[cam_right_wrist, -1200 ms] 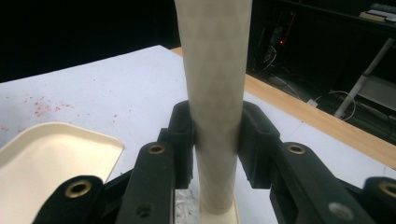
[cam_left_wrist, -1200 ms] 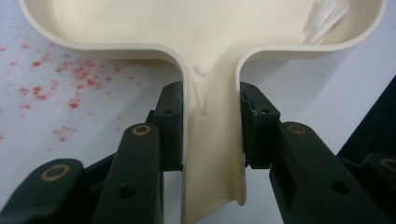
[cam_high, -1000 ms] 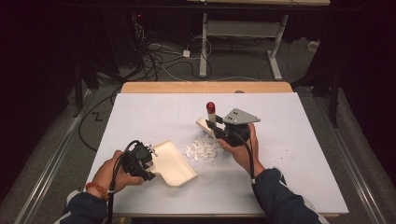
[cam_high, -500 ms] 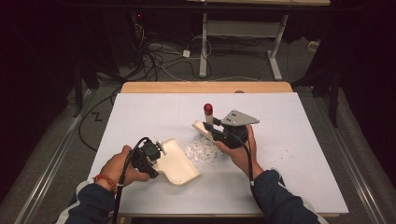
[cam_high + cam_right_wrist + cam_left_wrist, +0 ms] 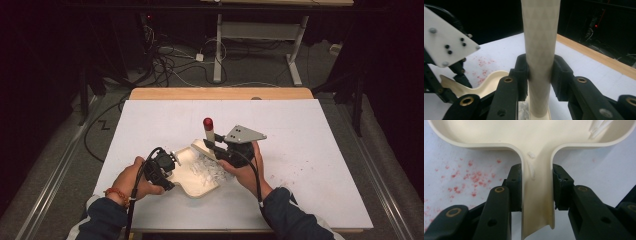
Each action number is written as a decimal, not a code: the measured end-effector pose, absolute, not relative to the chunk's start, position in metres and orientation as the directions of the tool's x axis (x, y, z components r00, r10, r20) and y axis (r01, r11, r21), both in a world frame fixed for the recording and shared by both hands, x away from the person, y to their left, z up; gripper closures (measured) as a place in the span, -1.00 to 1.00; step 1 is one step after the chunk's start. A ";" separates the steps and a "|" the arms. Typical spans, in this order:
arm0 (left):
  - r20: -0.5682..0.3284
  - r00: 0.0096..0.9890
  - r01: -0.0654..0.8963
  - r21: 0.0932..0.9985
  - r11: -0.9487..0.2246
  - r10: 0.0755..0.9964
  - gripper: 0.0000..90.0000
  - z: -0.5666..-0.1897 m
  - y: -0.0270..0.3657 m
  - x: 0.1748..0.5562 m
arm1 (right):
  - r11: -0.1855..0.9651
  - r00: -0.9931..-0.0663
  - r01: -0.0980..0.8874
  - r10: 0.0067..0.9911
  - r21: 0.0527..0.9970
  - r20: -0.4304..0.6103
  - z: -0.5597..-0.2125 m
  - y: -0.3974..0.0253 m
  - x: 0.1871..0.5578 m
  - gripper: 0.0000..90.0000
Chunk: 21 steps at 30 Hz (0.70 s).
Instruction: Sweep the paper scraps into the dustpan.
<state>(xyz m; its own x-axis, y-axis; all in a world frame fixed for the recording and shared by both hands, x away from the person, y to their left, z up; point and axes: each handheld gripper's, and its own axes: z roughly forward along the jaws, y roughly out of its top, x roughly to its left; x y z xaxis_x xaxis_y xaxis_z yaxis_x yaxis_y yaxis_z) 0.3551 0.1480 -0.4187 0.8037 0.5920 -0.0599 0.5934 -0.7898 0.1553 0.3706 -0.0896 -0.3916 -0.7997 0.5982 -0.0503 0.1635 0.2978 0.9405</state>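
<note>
1. Black two-jaw left gripper (image 5: 536, 190), held in the person's left hand (image 5: 131, 178): its jaws are clenched on the narrow handle of a cream plastic dustpan (image 5: 534, 135), one pad on each side of the handle.
2. Cream dustpan, seen from the high view (image 5: 197, 172): it lies on the white table top (image 5: 310, 145), near the front edge and between the two hands, with its wide tray spreading away from the left gripper (image 5: 162, 167).
3. Clear, crumpled scraps (image 5: 210, 167): a small heap sits at the dustpan's far side, just in front of the right gripper; a few white bits lie inside the tray (image 5: 599, 128).
4. Black right gripper (image 5: 540, 75), held in the right hand (image 5: 245, 172): its jaws grasp a pale, upright brush handle (image 5: 540, 37), pads pressed to both sides.
5. Brush handle in the high view (image 5: 209, 132): it stands upright with a red cap on top, just beside the dustpan's far edge.
6. Grey three-cornered plate (image 5: 245, 134): it rides on top of the right gripper (image 5: 227, 150).
7. Red specks (image 5: 471, 177): scattered on the white table beside the dustpan.
8. Wooden strip (image 5: 220, 93): runs along the table's far edge.
</note>
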 end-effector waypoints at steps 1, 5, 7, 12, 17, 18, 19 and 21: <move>-0.061 0.805 0.591 0.161 -0.790 0.590 0.39 -0.420 0.147 0.355 | 0.297 -0.804 0.160 0.592 0.941 -0.051 -0.391 -0.088 0.370 0.57; -0.069 0.798 0.600 0.186 -0.779 0.598 0.39 -0.424 0.147 0.355 | 0.292 -0.822 0.157 0.568 0.943 -0.040 -0.390 -0.080 0.365 0.57; -0.078 0.793 0.605 0.210 -0.768 0.604 0.39 -0.427 0.149 0.353 | 0.289 -0.825 0.153 0.564 0.945 -0.039 -0.389 -0.077 0.363 0.57; -0.067 0.790 0.605 0.243 -0.758 0.609 0.39 -0.432 0.150 0.349 | 0.279 -0.835 0.159 0.549 0.947 -0.021 -0.387 -0.071 0.359 0.57; -0.061 0.795 0.595 0.271 -0.756 0.604 0.39 -0.433 0.152 0.348 | 0.268 -0.832 0.165 0.554 0.949 -0.012 -0.386 -0.070 0.360 0.57; -0.059 0.795 0.595 0.274 -0.756 0.604 0.39 -0.433 0.151 0.347 | 0.266 -0.832 0.167 0.554 0.950 -0.009 -0.386 -0.071 0.361 0.57; -0.056 0.796 0.592 0.276 -0.757 0.602 0.39 -0.433 0.151 0.347 | 0.265 -0.832 0.167 0.555 0.950 -0.009 -0.385 -0.072 0.361 0.58; -0.054 0.798 0.590 0.278 -0.758 0.601 0.39 -0.434 0.150 0.346 | 0.261 -0.827 0.166 0.562 0.951 -0.010 -0.384 -0.074 0.362 0.57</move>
